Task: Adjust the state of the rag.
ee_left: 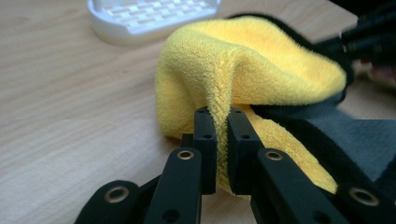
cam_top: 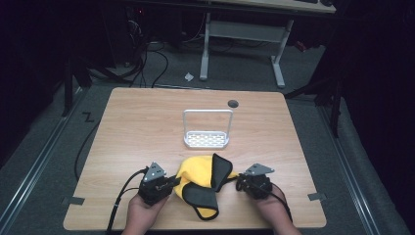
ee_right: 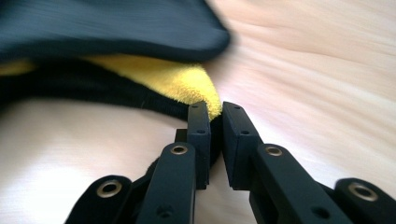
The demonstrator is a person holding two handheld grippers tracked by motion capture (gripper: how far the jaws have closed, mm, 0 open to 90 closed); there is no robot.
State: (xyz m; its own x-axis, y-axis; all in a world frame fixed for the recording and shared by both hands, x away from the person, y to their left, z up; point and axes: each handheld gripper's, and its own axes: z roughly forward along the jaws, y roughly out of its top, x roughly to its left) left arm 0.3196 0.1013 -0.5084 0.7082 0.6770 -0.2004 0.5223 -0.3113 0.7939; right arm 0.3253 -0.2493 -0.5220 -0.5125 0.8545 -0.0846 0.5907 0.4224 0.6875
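Both tongs, left gripper (cam_top: 172, 183) and right gripper (cam_top: 238, 184), pinch the yellow cloth (cam_top: 198, 177) (near the table's (cam_top: 147, 122) front edge); next, lift together

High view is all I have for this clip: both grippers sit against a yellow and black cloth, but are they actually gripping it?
Observer: Yes for the left gripper. Its own view shows a raised ridge of the yellow cloth pinched between its jaws.
Operator: And the right one?
Observer: The right gripper is shut on a yellow corner with black edging, seen in its own view.
Operator: Is the cloth lifted or lying flat?
Observer: In the left gripper view the yellow part arches up from the table, while the fold at the jaws hangs close to the wood.
Operator: Anything near it?
Observer: The white slotted tray lies just behind the cloth, apart from it.
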